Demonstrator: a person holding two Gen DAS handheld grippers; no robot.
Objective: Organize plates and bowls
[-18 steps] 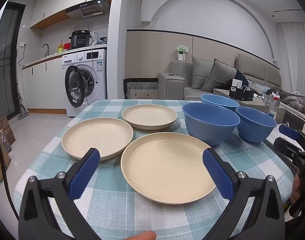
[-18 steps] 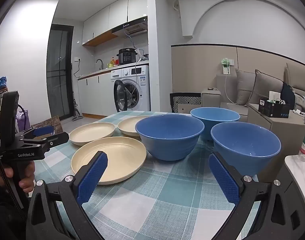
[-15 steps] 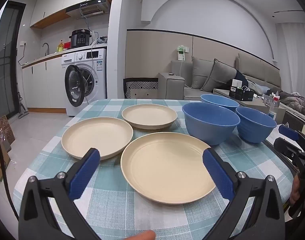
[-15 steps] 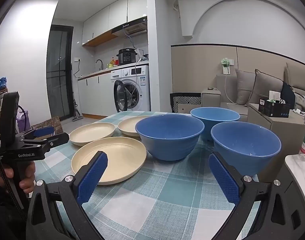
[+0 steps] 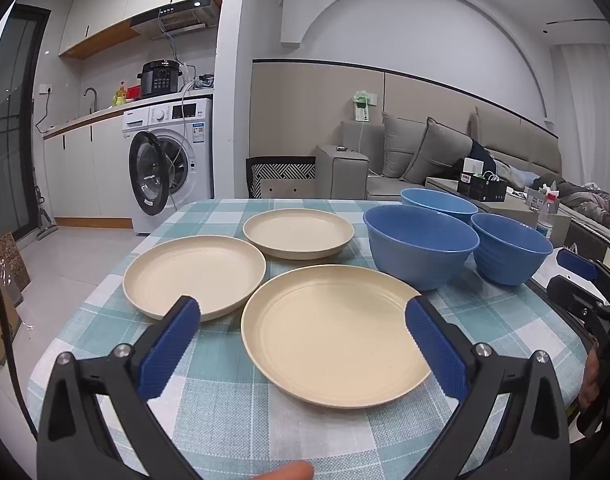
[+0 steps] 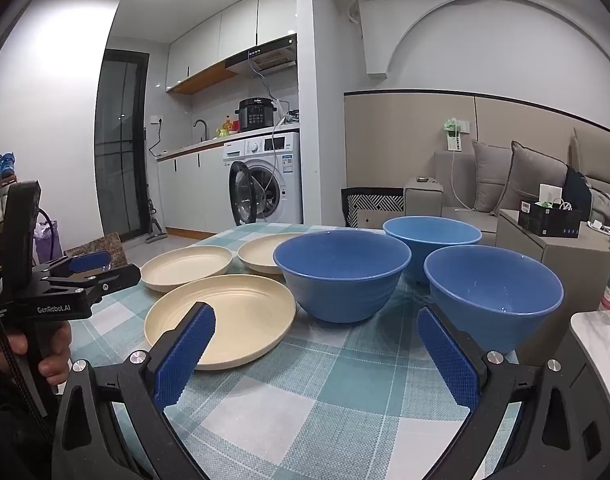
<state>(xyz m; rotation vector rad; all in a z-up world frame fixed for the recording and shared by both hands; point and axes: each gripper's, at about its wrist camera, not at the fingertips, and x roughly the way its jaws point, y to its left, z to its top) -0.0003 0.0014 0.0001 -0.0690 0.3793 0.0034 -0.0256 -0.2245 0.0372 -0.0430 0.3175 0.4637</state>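
Two black plastic handheld grippers, the left gripper [image 5: 301,334] and right gripper [image 6: 315,340], are being shown with blue cross-hatched finger pads [image 6: 185,354], silver screws, white "GenRobot.AI" lettering, a black cable and bare-skinned fingers.

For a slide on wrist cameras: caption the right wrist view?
Open right gripper above checked tablecloth, facing three blue bowls and three cream plates, all unstacked.

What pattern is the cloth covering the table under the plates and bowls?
The checked teal-and-white tablecloth: a plaid, clearest in the right wrist view.
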